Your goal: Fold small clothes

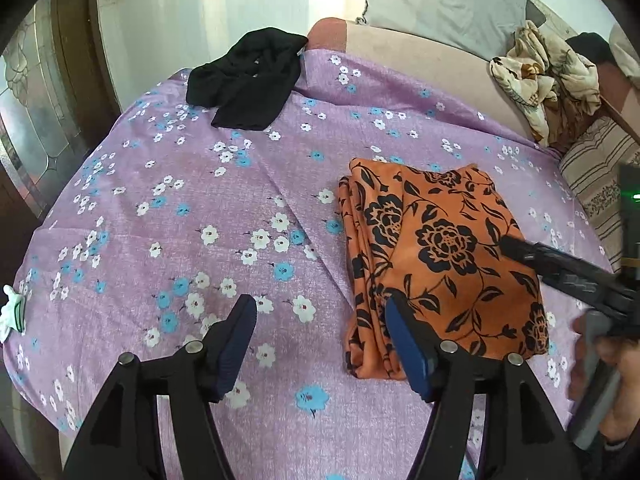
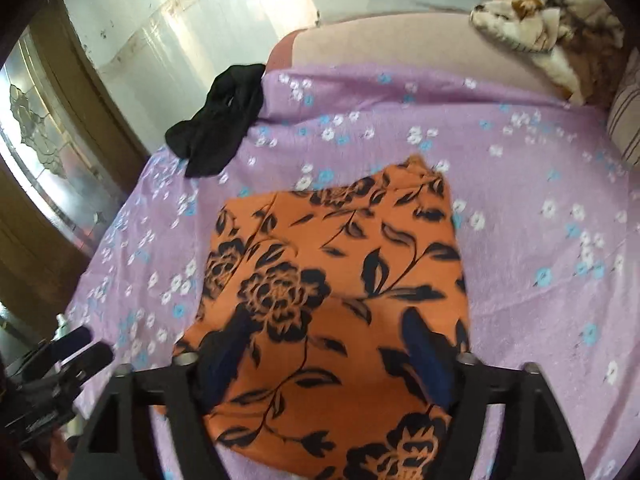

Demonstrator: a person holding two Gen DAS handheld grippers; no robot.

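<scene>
Here, I see a lilac flower-print bedsheet [image 1: 168,216] beside a glazed wooden door [image 1: 36,128]; the folded orange black-flowered cloth [image 1: 440,256] lies mid-bed. My left gripper [image 1: 320,332] gapes empty beside it; my right gripper [image 2: 324,344] hovers wide above.

lilac floral bedsheet [image 1: 200,208], striped pillow [image 1: 596,184], glass door [image 1: 36,120]

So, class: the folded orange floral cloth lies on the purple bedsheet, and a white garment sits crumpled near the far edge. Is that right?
Not quite. The crumpled garment near the far edge is black, not white; the left wrist view shows it clearly. The rest holds: the folded orange floral cloth lies on the purple bedsheet.
</scene>
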